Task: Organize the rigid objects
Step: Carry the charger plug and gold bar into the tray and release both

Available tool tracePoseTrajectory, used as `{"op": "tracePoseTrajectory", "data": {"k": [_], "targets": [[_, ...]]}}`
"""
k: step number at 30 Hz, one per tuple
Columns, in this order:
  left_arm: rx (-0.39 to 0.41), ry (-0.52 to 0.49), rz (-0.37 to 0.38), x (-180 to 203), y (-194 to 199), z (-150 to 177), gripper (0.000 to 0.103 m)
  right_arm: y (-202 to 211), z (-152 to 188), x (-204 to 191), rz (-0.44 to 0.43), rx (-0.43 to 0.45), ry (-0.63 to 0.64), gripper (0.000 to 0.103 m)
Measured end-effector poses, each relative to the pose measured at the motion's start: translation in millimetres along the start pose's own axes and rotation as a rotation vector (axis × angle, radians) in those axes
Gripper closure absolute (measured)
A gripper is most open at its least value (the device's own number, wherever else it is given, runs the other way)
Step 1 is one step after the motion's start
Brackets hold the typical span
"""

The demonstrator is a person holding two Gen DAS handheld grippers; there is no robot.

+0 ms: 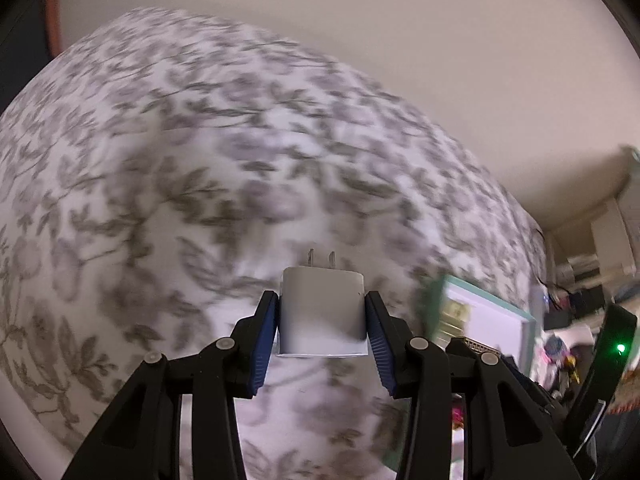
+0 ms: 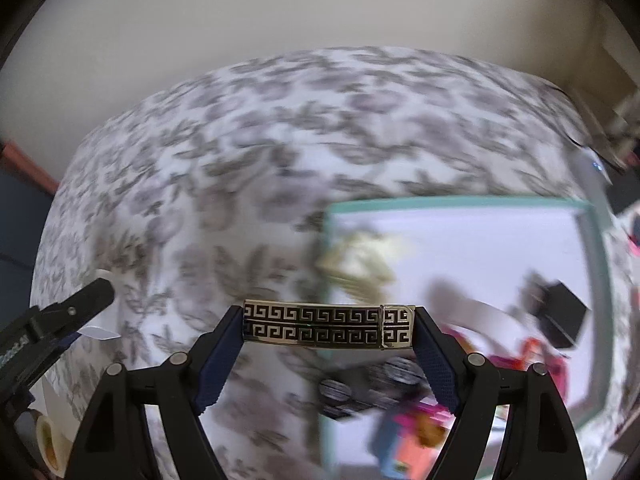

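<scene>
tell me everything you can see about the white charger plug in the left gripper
The charger plug is a small white block with rounded corners, smooth like plastic, with two flat metal prongs pointing away from the camera. The left gripper is shut on it, blue pads pressing its two sides, above the floral bedcover.

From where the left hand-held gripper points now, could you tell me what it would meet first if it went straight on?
Most likely the floral bedcover: beyond the white plug adapter held in the left hand-held gripper, only that fabric shows, though blur leaves depth unclear.
</scene>
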State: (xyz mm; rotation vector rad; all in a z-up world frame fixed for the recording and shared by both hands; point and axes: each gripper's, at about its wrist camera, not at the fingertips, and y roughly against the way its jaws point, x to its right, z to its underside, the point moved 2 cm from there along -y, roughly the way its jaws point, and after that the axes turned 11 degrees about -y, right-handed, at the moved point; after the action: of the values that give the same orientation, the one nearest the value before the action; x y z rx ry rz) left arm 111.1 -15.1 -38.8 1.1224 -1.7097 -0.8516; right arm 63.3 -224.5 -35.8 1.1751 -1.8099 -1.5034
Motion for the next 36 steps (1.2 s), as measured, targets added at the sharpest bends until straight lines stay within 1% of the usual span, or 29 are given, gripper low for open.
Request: {"op": "tracePoseTrajectory", "data": {"k": [3, 6, 12, 18, 25, 29, 33, 36], "targets": [[-0.01, -0.055, 0.027, 29.3, -1.9, 3.0, 0.057, 12.3, -3.4, 31.9, 0.05, 0.014, -0.041, 0.019], [-0.03, -0.103, 0.057, 56.3, -6.7, 7.8, 0.057, 22.7, -3.7, 59.7, 0.081, 0.028, -0.074, 0.019], [-0.072, -0.173, 0.112, 107.9, -21.7, 16.7, 0.057, 30.8, -4.5, 120.6, 0.105, 0.006, -0.183, 0.019], [-0.106, -0.256, 0.153, 153.4, -39.7, 30.1, 0.057, 26.2, -5.5, 161.4, 0.114, -0.026, -0.266, 0.019], [-0.121, -0.297, 0.144, 176.6, -58.3, 38.1, 0.057, 23.4, -5.0, 180.8, 0.113, -0.043, -0.281, 0.019], [-0.107, -0.316, 0.139, 185.1, -62.1, 39.0, 0.057, 20.5, -5.1, 184.9, 0.104, -0.053, -0.28, 0.019], [-0.096, -0.33, 0.133, 188.1, -60.4, 38.7, 0.058, 17.5, -4.3, 186.3, 0.101, -0.064, -0.274, 0.019], [-0.092, -0.319, 0.13, 184.7, -58.5, 37.6, 0.058, 17.7, -4.1, 184.9, 0.099, -0.063, -0.267, 0.019]]}}
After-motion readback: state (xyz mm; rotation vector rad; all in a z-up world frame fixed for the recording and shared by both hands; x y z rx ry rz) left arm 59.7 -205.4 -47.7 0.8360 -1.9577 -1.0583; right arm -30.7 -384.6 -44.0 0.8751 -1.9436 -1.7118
